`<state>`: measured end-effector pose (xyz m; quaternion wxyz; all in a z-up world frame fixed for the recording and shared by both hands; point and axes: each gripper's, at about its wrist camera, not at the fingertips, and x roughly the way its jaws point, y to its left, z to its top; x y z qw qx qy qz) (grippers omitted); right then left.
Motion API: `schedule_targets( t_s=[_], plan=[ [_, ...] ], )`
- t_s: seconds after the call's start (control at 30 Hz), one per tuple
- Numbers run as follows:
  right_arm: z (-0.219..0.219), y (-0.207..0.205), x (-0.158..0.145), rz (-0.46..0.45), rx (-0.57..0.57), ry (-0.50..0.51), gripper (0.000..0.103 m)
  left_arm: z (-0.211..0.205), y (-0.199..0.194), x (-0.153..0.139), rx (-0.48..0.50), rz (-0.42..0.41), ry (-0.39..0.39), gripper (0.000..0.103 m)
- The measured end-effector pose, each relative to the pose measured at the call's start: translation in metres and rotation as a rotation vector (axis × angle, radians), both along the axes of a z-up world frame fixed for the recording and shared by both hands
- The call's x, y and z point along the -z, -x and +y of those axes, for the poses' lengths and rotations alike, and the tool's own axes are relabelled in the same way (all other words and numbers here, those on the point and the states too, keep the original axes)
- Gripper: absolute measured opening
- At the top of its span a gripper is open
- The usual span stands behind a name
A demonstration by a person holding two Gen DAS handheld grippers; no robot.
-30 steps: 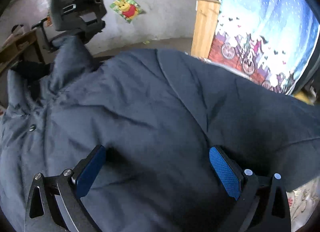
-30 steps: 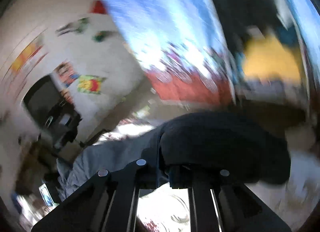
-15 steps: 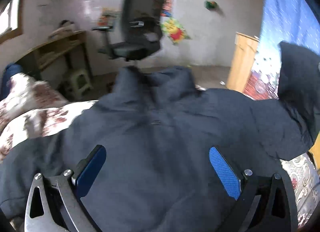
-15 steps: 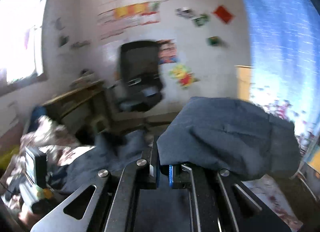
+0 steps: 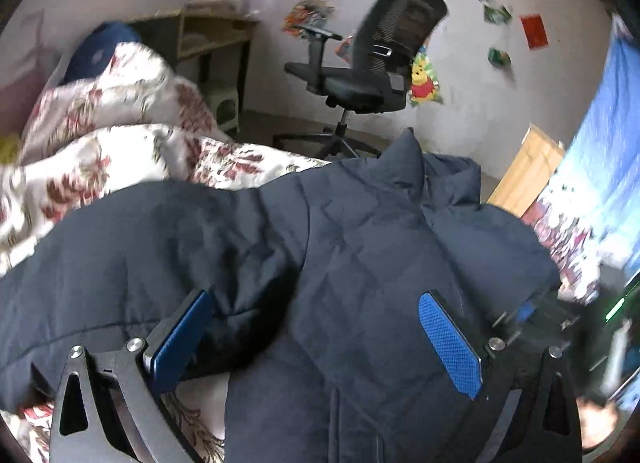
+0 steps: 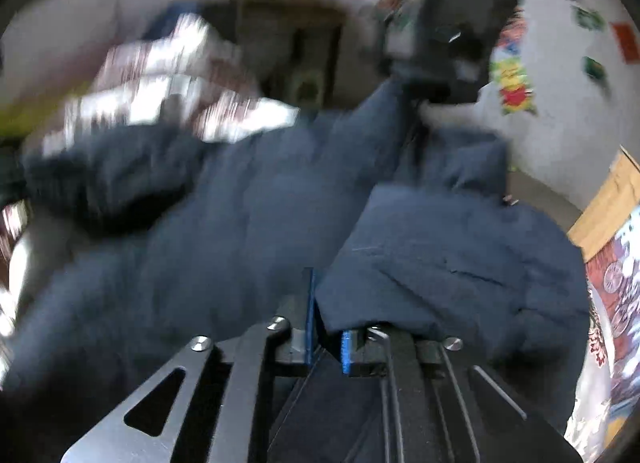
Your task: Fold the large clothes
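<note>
A large dark navy padded jacket (image 5: 360, 263) lies spread on a bed with a floral cover (image 5: 120, 151), collar pointing away. My left gripper (image 5: 316, 339) is open and hovers just above the jacket's lower body, blue pads apart and empty. My right gripper (image 6: 326, 331) is shut on a fold of the jacket's sleeve (image 6: 448, 271), which bunches over its right finger and lies across the jacket's body (image 6: 224, 231). The right gripper also shows at the right edge of the left wrist view (image 5: 532, 311). The right wrist view is blurred by motion.
A black office chair (image 5: 372, 63) stands beyond the bed by a white wall. A wooden desk (image 5: 208, 31) is at the back left. A wooden board (image 5: 524, 171) and a blue printed curtain (image 5: 600, 167) are at the right. A rumpled floral quilt (image 5: 100, 103) lies at the left.
My right gripper has carried the sleeve inward and down over the jacket's body. My left gripper has swung left, so the bed and the desk have come into view; it stays open.
</note>
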<state>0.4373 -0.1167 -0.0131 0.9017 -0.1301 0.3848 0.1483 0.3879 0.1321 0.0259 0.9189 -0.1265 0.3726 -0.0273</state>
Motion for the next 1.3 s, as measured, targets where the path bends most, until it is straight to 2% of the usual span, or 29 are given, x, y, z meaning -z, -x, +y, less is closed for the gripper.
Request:
schedule_targets(
  t_s=[0.07,0.13,0.17,0.23,0.3,0.37,0.47,0.57,0.63,0.77,0.8,0.87,0.9,0.93,0.97,1.03,1.1,1.2,1.3],
  plan=[
    [0.006,0.013,0.015,0.040,-0.052,0.019,0.050,0.007,0.001,0.004,0.009,0.000,0.050,0.103],
    [0.009,0.033,0.019,0.040,-0.097,0.011,0.071,0.007,0.000,0.010,0.031,0.005,0.092,0.103],
    [0.010,0.045,0.020,0.042,-0.118,0.015,0.075,0.006,0.000,0.013,0.038,0.008,0.101,0.103],
    [0.010,0.071,0.021,0.078,-0.168,0.006,0.077,0.002,-0.002,0.017,0.062,0.012,0.119,0.103],
    [-0.001,0.091,0.018,0.125,-0.172,-0.023,0.077,-0.005,-0.004,0.020,0.089,0.009,0.139,0.103],
    [-0.019,0.118,0.015,0.156,-0.135,-0.084,0.077,-0.017,-0.007,0.020,0.132,-0.003,0.152,0.103],
    [-0.069,0.157,0.004,0.115,-0.007,-0.189,0.078,-0.048,-0.009,0.015,0.233,-0.047,0.124,0.103],
    [-0.121,0.180,-0.010,0.030,0.142,-0.226,0.078,-0.098,-0.009,0.012,0.357,-0.082,0.028,0.103],
    [-0.155,0.190,-0.018,-0.014,0.271,-0.222,0.079,-0.143,-0.008,0.014,0.431,-0.111,-0.083,0.103],
    [-0.203,0.195,-0.025,-0.019,0.432,-0.269,0.079,-0.223,-0.017,0.027,0.511,-0.137,-0.288,0.103],
    [-0.211,0.199,-0.026,-0.022,0.457,-0.274,0.079,-0.239,-0.017,0.032,0.505,-0.141,-0.349,0.102],
    [-0.220,0.200,-0.029,-0.029,0.484,-0.260,0.079,-0.260,-0.022,0.038,0.504,-0.154,-0.418,0.085],
    [-0.223,0.199,-0.031,-0.033,0.491,-0.254,0.079,-0.269,-0.026,0.040,0.494,-0.149,-0.447,0.067],
    [-0.227,0.199,-0.032,-0.037,0.494,-0.252,0.079,-0.270,-0.028,0.039,0.475,-0.146,-0.447,0.053],
    [-0.231,0.195,-0.035,-0.044,0.496,-0.251,0.079,-0.268,-0.030,0.036,0.454,-0.148,-0.416,0.047],
    [-0.232,0.178,-0.042,-0.069,0.492,-0.255,0.079,-0.256,-0.028,0.028,0.404,-0.164,-0.371,0.027],
    [-0.232,0.152,-0.048,-0.087,0.487,-0.261,0.079,-0.242,-0.023,0.020,0.358,-0.188,-0.354,0.018],
    [-0.228,0.120,-0.052,-0.097,0.456,-0.287,0.079,-0.207,-0.014,0.006,0.263,-0.214,-0.320,0.015],
    [-0.203,0.089,-0.049,-0.082,0.396,-0.299,0.079,-0.165,-0.006,-0.002,0.152,-0.179,-0.249,0.013]
  ],
)
